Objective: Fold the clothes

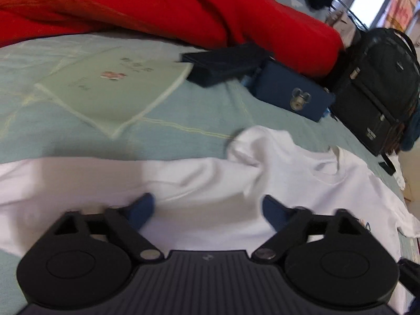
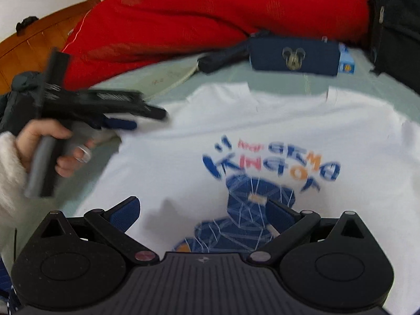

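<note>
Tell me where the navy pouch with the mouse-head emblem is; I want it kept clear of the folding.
In the right wrist view the navy pouch lies top centre on the green bedsheet, just beyond the white T-shirt, against the red blanket.

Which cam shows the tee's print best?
Right wrist: the white T-shirt lies print-up, with its blue graphic centred, though blurred. Left wrist shows only plain white cloth and the collar, no print.

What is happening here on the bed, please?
A person holds a gripper in each hand over a white T-shirt with a blue print, spread on the light green bedcover. Both the left gripper and the right gripper are open, holding nothing. The shirt is not yet folded. A red blanket lies behind it.
</note>
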`<action>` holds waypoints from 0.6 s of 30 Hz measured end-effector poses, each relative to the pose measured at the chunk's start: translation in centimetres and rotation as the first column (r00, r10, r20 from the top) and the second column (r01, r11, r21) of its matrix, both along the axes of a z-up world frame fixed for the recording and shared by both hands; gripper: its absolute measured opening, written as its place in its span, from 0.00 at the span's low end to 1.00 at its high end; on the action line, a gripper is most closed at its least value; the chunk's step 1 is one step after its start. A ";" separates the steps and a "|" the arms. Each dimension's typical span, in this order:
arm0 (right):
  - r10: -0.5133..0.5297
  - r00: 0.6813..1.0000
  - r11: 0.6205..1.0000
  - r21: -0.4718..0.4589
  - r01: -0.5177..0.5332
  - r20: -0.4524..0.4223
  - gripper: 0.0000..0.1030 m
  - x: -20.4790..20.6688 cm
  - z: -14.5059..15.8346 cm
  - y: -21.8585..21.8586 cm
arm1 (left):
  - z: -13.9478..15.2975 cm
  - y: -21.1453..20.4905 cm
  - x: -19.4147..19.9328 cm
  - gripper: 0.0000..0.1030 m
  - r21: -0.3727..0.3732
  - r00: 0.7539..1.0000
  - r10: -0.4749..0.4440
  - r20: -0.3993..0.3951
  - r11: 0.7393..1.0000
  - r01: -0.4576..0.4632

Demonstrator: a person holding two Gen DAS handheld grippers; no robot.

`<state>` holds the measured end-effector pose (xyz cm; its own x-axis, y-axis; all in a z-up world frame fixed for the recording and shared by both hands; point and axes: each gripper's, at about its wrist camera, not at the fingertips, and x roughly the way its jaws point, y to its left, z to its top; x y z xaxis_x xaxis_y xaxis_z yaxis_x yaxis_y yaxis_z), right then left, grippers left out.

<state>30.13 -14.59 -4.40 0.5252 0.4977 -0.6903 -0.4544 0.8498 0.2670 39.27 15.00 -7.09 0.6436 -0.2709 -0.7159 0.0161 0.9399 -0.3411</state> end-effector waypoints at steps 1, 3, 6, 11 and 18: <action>0.001 1.000 1.000 0.011 -0.001 -0.006 1.00 0.1 -0.4 -0.3 | 0.3 0.2 -0.3 0.75 0.014 1.000 0.010 -0.004 1.000 -0.010; 0.005 1.000 0.999 0.032 -0.005 -0.012 1.00 0.1 -0.7 -0.8 | 1.1 0.1 -0.4 0.75 0.034 0.999 0.037 -0.023 0.999 -0.036; 0.007 1.000 0.998 0.064 -0.006 -0.008 1.00 -0.2 -0.5 -1.5 | 3.4 -1.9 0.0 0.79 0.116 0.999 -0.010 0.049 0.993 0.004; -0.013 1.000 0.997 0.071 0.012 0.010 1.00 -0.4 -0.2 -1.9 | 4.6 -5.2 3.4 0.86 0.282 0.989 -0.098 0.114 0.957 0.063; -0.003 1.000 0.997 0.079 0.001 0.027 1.00 -0.6 -0.1 -2.0 | 0.6 -5.0 5.9 0.85 0.362 0.992 -0.120 0.026 0.927 0.103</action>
